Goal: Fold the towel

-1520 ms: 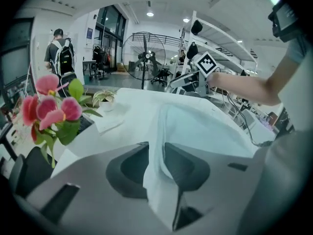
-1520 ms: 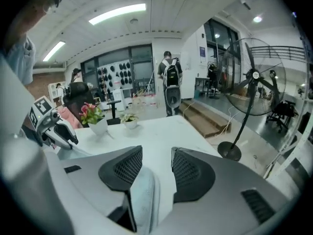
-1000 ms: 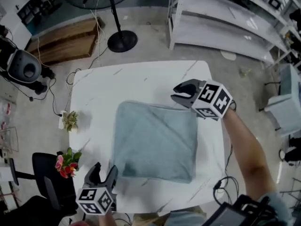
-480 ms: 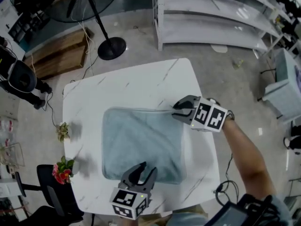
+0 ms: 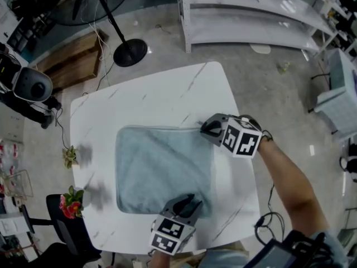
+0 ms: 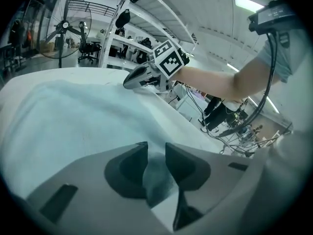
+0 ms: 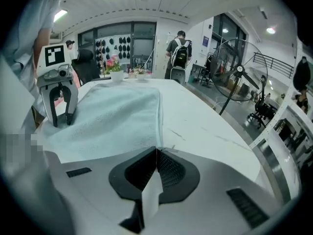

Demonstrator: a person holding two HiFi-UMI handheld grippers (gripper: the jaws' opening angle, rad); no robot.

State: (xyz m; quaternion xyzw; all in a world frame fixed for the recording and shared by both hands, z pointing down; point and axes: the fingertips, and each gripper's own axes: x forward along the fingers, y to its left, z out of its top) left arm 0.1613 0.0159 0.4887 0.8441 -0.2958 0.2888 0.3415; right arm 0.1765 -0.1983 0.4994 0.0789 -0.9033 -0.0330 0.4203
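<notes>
Towel (image 5: 162, 169) lies flat and square on the white table (image 5: 150, 96), filling the middle of the head view, with bare tabletop showing on all sides.

The left gripper (image 5: 187, 205) sits at the towel's lower right corner, at the bottom centre of the frame. Its jaws have just been closing, and in its own view a bunch of cloth fills the narrow gap between the pads, so it is grasping that corner.

The right gripper (image 5: 207, 130) rests at the towel's upper right corner, right of centre. In the right gripper view its jaws are clenched fully together, tips meeting just where the towel's edge ends. Whether any cloth is nipped between them cannot be made out.

Each gripper shows in the other's view across the towel. A fan (image 5: 125, 49) stands on the floor at the upper left, and shelves (image 5: 251, 21) run along the upper right.
</notes>
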